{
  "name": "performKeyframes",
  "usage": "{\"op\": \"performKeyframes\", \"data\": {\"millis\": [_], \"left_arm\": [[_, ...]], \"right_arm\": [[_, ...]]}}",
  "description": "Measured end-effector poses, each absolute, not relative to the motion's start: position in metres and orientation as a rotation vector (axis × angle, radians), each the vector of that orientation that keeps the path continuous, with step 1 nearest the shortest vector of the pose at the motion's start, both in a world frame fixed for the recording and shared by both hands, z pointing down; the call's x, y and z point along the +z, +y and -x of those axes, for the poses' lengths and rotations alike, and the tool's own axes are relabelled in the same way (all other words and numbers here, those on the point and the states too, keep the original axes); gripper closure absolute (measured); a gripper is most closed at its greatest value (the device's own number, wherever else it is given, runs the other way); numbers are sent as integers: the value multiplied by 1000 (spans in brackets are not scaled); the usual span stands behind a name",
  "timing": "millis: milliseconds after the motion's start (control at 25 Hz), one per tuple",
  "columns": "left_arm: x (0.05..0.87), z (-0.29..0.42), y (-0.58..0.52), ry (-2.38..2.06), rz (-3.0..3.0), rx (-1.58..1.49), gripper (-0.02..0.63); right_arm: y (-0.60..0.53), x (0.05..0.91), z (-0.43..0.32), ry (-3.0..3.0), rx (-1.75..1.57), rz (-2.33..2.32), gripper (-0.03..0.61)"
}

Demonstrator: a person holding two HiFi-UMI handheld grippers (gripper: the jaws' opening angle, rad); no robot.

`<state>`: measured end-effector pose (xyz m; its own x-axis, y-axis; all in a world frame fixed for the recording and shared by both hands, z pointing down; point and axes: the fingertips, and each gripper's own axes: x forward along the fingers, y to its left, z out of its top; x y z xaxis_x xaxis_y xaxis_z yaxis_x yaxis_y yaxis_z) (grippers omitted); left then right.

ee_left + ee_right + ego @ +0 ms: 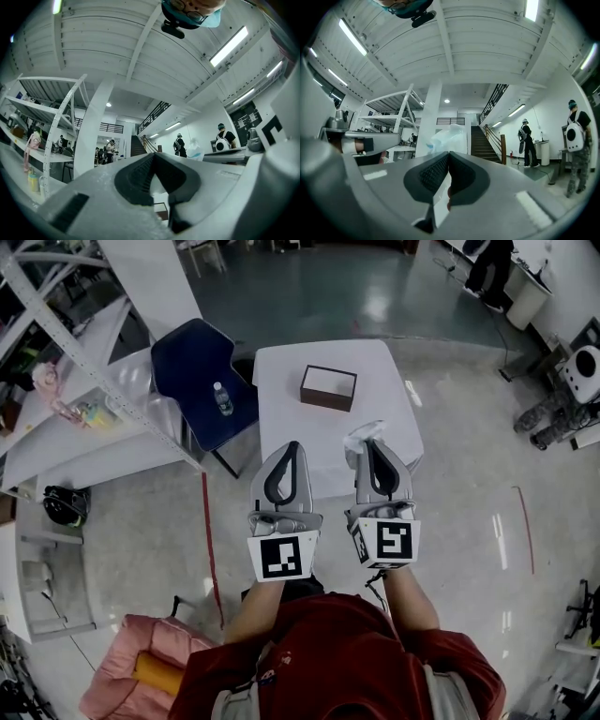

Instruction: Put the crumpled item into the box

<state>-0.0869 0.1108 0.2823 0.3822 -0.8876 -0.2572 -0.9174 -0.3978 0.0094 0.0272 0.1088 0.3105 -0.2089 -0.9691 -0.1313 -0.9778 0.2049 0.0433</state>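
A brown box [328, 387] with a white inside stands open on the white table [281, 427], beyond both grippers. My right gripper [371, 442] is shut on the crumpled item [364, 432], a pale clear plastic wad that sticks out past its tips. In the right gripper view the wad [448, 136] rises above the closed jaws of the right gripper [449, 153]. My left gripper [292, 445] is held beside it, shut and holding nothing. The left gripper view shows the left gripper [153, 154] with jaws together and a corner of the box [161, 211] below them.
A dark blue chair [202, 381] with a water bottle [222, 397] on its seat stands against the table's left side. White shelving [66, 381] fills the left. A pink bag [122, 667] lies on the floor near my feet.
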Motion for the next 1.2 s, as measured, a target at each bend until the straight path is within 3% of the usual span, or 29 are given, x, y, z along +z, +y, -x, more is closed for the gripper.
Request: {"op": "performKeyframes", "data": {"millis": [720,1200], "left_arm": [[296,119,31,1565,2579,333,611],[296,73,-44,1546,2584,307,611]], "right_arm": [[33,325,7,2368,183,2004,572],[-44,327,-34,2355,153,1976,572]]}}
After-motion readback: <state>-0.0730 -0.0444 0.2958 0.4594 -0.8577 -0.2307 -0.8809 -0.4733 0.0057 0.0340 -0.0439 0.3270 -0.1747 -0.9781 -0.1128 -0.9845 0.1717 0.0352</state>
